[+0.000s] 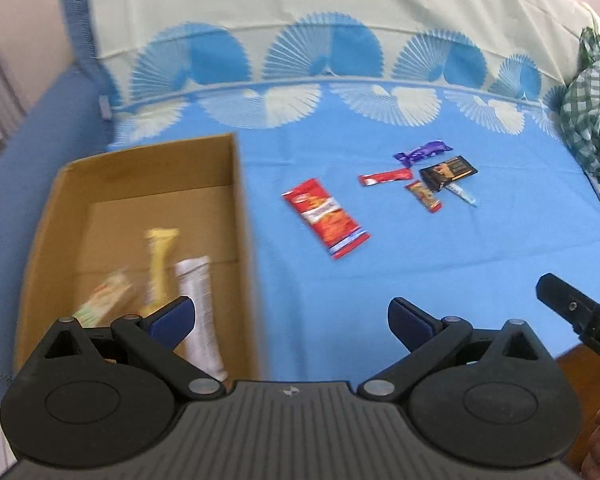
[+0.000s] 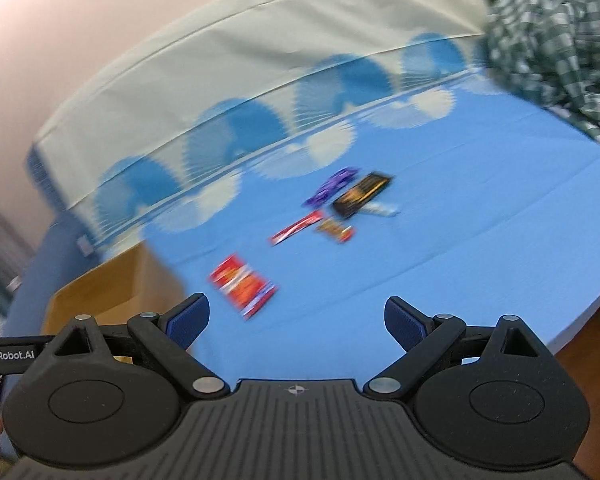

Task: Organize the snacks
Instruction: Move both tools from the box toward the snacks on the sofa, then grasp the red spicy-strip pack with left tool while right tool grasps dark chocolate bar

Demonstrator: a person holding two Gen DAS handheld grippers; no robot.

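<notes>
I had both the left gripper [image 1: 291,316] and right gripper [image 2: 297,316] wide apart, holding nothing; "GenRobot.AI" read on the left one's side; snack labels blurred.

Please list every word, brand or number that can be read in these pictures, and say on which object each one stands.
"GenRobot.AI": white letters on the black bar at the left edge of the right wrist view.
Large red snack packet: print too blurred to read.
Black packet: gold print too small to read.
Packets in the cardboard box: blurred, unreadable.
</notes>
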